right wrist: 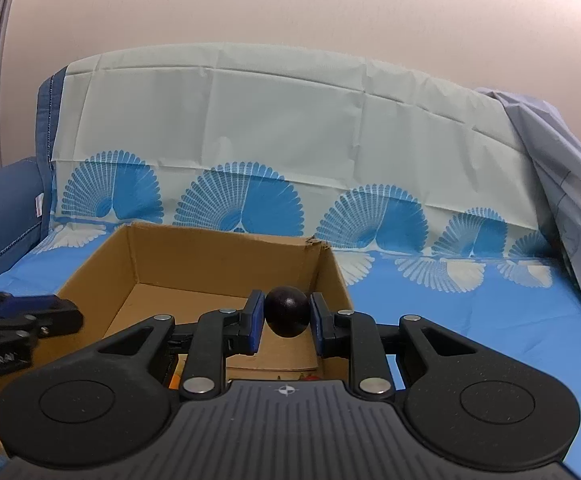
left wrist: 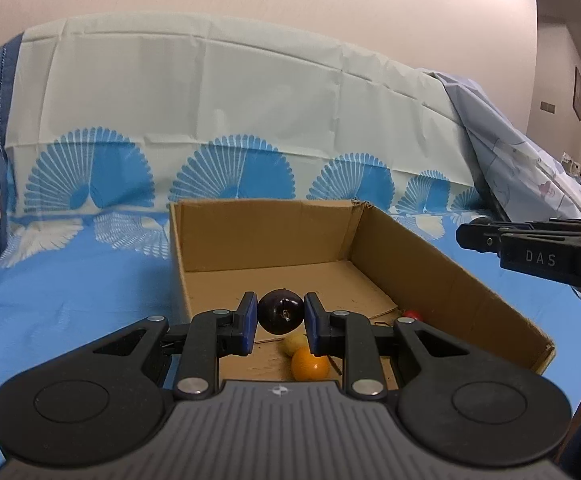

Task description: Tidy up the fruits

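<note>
Both hand-held grippers, left (left wrist: 280, 320) & right (right wrist: 286, 318), each pinch a dark plum (left wrist: 281, 311) w/ narrow jaws over box (left wrist: 430, 264); round fruit may slip, bounce out.

Three fruits (left wrist: 308, 354) lie in the box's (left wrist: 430, 264) near end — box on the sheet (left wrist: 70, 300), backrest (left wrist: 210, 92) behind

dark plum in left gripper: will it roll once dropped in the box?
Likely yes: the dark plum looks round and smooth, and the cardboard box floor is flat. It may stop against the orange below. The left gripper pinches only its sides, so slip seems possible.
</note>
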Demonstrator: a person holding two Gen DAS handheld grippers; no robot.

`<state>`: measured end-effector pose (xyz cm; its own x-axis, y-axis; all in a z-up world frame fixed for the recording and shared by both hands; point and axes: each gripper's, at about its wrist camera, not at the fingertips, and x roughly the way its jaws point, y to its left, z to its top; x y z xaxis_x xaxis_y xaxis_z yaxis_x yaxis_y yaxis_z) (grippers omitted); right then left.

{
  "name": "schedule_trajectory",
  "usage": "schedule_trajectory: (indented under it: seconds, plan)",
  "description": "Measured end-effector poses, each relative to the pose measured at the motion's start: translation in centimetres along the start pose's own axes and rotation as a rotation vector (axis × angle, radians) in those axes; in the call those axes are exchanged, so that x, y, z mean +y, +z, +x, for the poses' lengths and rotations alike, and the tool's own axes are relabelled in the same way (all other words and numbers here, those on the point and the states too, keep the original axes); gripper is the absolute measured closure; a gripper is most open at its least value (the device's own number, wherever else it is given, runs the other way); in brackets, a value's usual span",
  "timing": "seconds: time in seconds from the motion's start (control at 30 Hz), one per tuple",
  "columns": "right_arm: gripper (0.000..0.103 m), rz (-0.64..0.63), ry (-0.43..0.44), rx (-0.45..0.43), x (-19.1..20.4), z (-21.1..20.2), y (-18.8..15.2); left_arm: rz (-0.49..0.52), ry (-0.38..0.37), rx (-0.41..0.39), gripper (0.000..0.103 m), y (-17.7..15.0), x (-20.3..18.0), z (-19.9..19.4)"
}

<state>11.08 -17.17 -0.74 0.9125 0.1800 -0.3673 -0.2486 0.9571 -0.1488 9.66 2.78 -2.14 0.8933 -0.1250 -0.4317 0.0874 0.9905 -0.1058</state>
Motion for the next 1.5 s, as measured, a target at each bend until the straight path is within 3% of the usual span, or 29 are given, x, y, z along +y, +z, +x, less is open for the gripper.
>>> schedule_trajectory:
  seconds: [0.27,0.3,0.37,0.4,0.5,0.6,0.67,0.73,0.9,1.0,1.1,1.17,1.37,1.5]
  plan:
    - [0.075,-0.014,0.004,0.035,0.2,0.8,-0.2,0.015,-0.017,0.002,0.075,-0.1,-1.0,0.5]
    - [0.069,-0.019,0.003,0.050,0.2,1.0,-0.3,0.016,-0.014,0.005,0.074,-0.1,-1.0,0.5]
    - [0.046,-0.028,-0.010,0.063,0.4,1.1,-0.4,0.010,-0.013,0.006,0.070,-0.1,-0.9,0.5]
    - [0.044,-0.030,-0.013,0.061,0.4,1.1,-0.5,0.001,-0.012,0.005,0.062,0.0,-0.7,0.4]
    - [0.040,-0.021,-0.009,0.061,0.4,0.9,-0.5,-0.013,-0.002,-0.002,0.052,0.0,-0.4,-0.1]
    - [0.024,-0.011,-0.013,0.049,0.5,0.4,-0.5,-0.013,0.001,-0.003,0.042,-0.1,-0.4,-1.0]
    - [0.007,0.006,-0.014,0.040,0.4,0.0,-0.5,-0.003,0.004,-0.010,0.033,-0.2,-0.5,-2.0]
    - [0.002,0.027,-0.011,0.036,0.3,-0.7,-0.5,0.019,0.019,-0.033,0.022,-0.3,-0.8,-3.3]
    - [0.001,0.053,-0.015,0.018,0.0,-3.2,-0.8,0.062,0.056,-0.094,0.016,-0.4,-1.8,-6.9]
    - [0.001,0.071,-0.032,0.003,-0.4,-5.3,-0.9,-0.002,0.096,-0.077,0.016,-0.6,-1.8,-8.8]
    - [0.001,0.105,-0.050,0.008,-1.2,-7.2,-1.3,-0.052,0.165,-0.032,0.014,-1.3,-2.2,-10.5]
    - [0.001,0.134,-0.076,0.047,-1.6,-8.3,-1.7,-0.087,0.166,0.008,0.001,-1.7,-2.3,-11.4]
    - [0.001,0.180,-0.104,0.122,-1.6,-10.8,-3.9,-0.145,0.167,0.185,0.000,-3.7,-3.2,-11.7]
    - [0.001,0.170,-0.102,0.132,-1.3,-10.4,-4.0,-0.115,0.175,0.194,0.000,-4.0,-3.7,-10.6]
